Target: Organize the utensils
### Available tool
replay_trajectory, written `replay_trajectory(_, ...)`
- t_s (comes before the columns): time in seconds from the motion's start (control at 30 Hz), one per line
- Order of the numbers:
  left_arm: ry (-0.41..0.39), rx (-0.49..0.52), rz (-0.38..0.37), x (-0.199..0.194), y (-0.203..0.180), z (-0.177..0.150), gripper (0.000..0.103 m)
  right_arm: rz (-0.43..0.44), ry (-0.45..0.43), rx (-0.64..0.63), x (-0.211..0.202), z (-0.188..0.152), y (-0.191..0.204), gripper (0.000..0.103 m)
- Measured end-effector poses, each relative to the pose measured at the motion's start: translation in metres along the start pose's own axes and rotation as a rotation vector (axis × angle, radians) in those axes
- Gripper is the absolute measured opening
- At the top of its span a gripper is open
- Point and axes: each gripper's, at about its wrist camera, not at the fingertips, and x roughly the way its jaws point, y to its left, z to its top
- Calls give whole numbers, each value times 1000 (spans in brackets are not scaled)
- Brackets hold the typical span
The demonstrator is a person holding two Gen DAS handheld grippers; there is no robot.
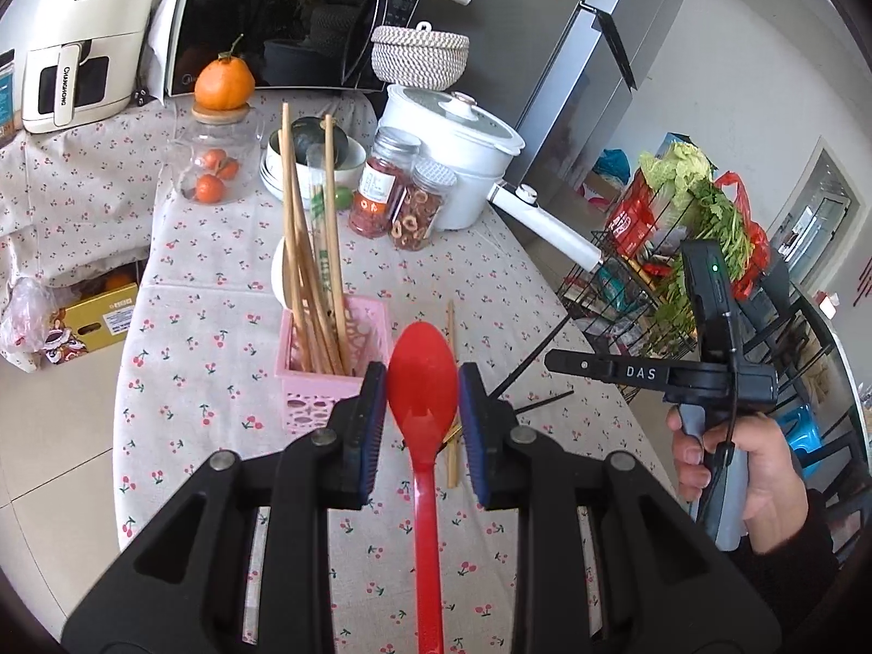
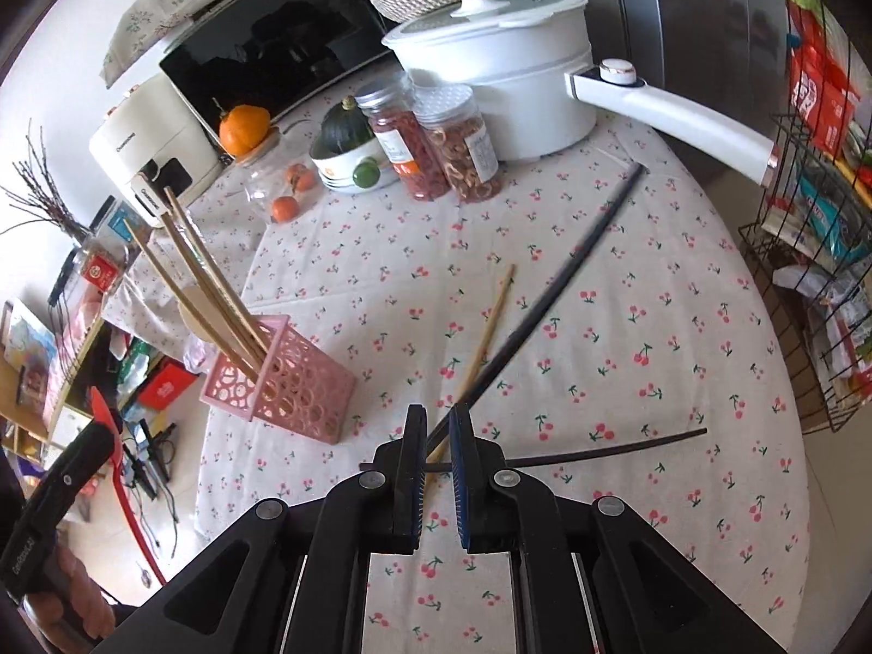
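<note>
- A red spoon [image 1: 422, 381] is sitting bowl-forward between the pads of the left hand-held gripper [image 1: 422, 398], which is clamping it above the surface [image 1: 218, 359].
- The pink basket [image 1: 332, 359] just ahead is holding wooden chopsticks [image 1: 310, 250] upright.
- The right hand-held gripper [image 2: 436, 430] is standing nearly closed over a loose wooden chopstick [image 2: 490, 321] and two dark chopsticks [image 2: 567, 272]; it is seemingly pinching their crossed ends, though the contact is hidden.
</note>
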Motion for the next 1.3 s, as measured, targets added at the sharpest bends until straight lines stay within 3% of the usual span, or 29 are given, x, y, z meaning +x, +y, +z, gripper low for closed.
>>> replay_trajectory(0.2, 8, 57, 30, 7, -14, -8, 28, -26, 47, 32, 13, -2, -8, 9)
replay_trajectory(0.27, -6, 72, 32, 6, -17, -9, 28, -50, 52, 54, 16, -1, -14, 19)
replay_trajectory(0.33, -27, 89, 35, 4, -20, -11, 28, -70, 51, 89, 21, 1, -23, 46)
replay_trajectory(0.4, -66, 113, 43, 1, -23, -14, 28, -90, 53, 122, 29, 5, -32, 54)
replay_trajectory(0.53, -117, 198, 74, -2, -34, -21, 28, -162, 101, 182, 57, 11, -54, 53)
replay_trajectory(0.73, -72, 219, 79, 7, -31, -26, 28, -259, 113, 191, 91, 19, -66, 54)
replay_trajectory(0.87, -42, 183, 78, 11, -22, -26, 28, -353, 115, 95, 99, 23, -47, 50)
replay_trajectory(0.93, -31, 165, 76, 12, -19, -25, 28, -366, 110, 56, 100, 23, -40, 30)
replay_trajectory(1.1, -9, 145, 71, 14, -17, -26, 28, -278, 120, 52, 97, 22, -34, 6)
replay_trajectory(1.3, -30, 128, 68, 7, -14, -21, 28, -182, 71, 99, 79, 15, -32, 5)
